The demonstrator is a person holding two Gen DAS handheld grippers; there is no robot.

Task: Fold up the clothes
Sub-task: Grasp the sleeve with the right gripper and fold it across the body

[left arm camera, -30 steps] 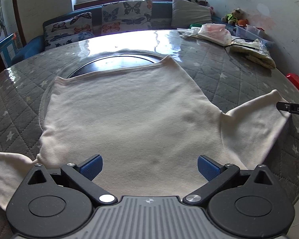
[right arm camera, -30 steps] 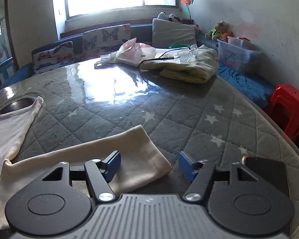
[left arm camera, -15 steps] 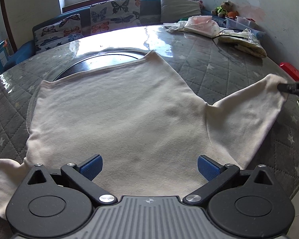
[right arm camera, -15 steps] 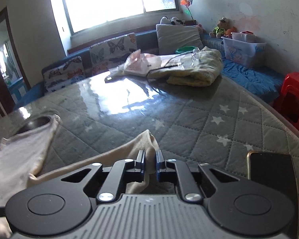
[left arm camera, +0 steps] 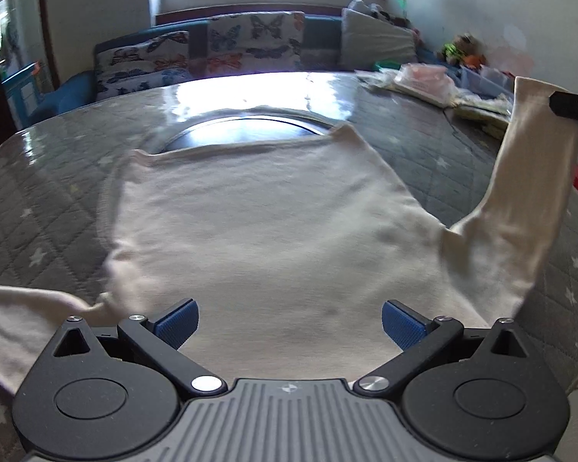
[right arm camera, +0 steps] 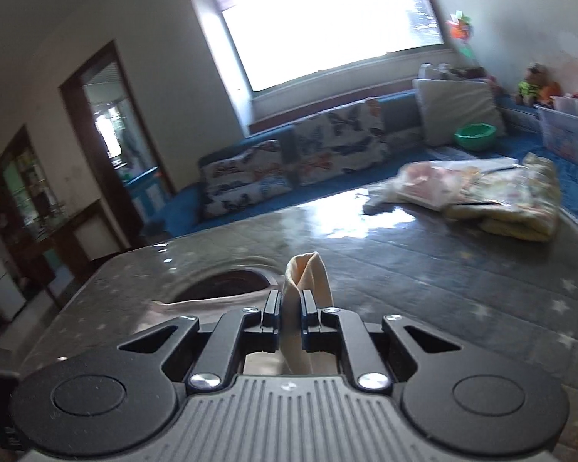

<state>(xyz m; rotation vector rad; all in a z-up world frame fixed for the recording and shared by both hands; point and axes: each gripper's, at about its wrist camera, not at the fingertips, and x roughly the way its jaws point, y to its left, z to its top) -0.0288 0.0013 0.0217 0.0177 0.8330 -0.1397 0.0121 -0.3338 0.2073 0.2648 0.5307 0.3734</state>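
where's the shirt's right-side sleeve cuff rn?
Pinched in the shut right gripper, lifted off the quilted table. In the left wrist view the sleeve rises at far right, beside the cream shirt body.

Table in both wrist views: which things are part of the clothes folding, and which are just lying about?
In the job:
- cream shirt, spread flat
- its sleeve, lifted, pinched in the shut right tool
- left tool, open over the shirt

Lying about:
- yellow folded cloth
- pink bag
- green bowl
- butterfly cushions
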